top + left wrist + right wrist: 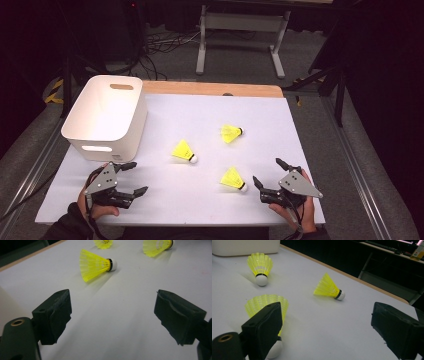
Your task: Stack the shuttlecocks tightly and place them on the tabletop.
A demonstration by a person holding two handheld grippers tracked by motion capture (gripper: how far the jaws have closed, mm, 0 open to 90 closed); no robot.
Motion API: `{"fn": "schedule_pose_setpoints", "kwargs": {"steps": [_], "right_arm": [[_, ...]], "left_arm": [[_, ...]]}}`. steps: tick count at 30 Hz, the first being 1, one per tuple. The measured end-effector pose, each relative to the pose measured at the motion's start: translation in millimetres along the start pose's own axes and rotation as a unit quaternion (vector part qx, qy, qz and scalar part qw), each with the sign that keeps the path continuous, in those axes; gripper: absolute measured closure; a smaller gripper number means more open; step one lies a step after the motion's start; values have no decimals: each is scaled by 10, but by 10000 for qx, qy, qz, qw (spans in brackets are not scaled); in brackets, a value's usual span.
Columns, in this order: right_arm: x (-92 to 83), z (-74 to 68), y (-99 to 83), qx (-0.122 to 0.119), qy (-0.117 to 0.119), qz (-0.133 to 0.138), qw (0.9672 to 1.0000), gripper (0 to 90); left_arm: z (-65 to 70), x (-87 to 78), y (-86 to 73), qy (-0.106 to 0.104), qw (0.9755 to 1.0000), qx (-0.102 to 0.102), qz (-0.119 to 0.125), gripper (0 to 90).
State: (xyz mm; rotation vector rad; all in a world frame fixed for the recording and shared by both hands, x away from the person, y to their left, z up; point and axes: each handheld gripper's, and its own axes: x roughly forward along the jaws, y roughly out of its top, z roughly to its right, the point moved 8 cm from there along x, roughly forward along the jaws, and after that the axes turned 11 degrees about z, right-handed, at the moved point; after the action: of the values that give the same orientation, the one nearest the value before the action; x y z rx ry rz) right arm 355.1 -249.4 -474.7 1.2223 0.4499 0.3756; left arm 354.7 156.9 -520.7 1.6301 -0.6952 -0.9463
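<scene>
Your right tool (266,175) has its jaws apart just beside the nearest shuttlecock (233,179), probably to take it. Your left tool (134,177) waits apart near the white bin (107,117), likely its goal.

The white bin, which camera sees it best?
The high view: the whole white bin stands at the table's left, handle slots visible. The right gripper view catches just its bottom edge; the left gripper view, perhaps a pale sliver.

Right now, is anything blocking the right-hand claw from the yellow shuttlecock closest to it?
Nothing visible. The right gripper stands open beside the nearest shuttlecock, with bare white table between them. The other two shuttlecocks lie farther off.
</scene>
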Motion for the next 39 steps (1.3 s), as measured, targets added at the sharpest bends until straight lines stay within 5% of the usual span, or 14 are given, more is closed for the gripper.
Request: {"fn": "schedule_pose_setpoints", "kwargs": {"steps": [7, 13, 24, 35, 39], "right_arm": [[7, -2, -10, 5, 26, -61, 10000, 114], [15, -9, -31, 39, 67, -108, 9999, 118], [42, -29, -65, 47, 148, -181, 9997, 125], [55, -37, -102, 51, 217, -258, 9994, 136], [56, -38, -108, 33, 231, -278, 9993, 142]], "left_arm": [[86, 434, 79, -373, 9986, -12, -384, 189], [-40, 772, 219, -275, 9985, -66, -478, 195], [-310, 1192, 285, -228, 9967, -546, -556, 241], [-365, 1279, 195, -452, 9921, -964, -661, 477], [-374, 1266, 203, -471, 9922, -990, -601, 680]]}}
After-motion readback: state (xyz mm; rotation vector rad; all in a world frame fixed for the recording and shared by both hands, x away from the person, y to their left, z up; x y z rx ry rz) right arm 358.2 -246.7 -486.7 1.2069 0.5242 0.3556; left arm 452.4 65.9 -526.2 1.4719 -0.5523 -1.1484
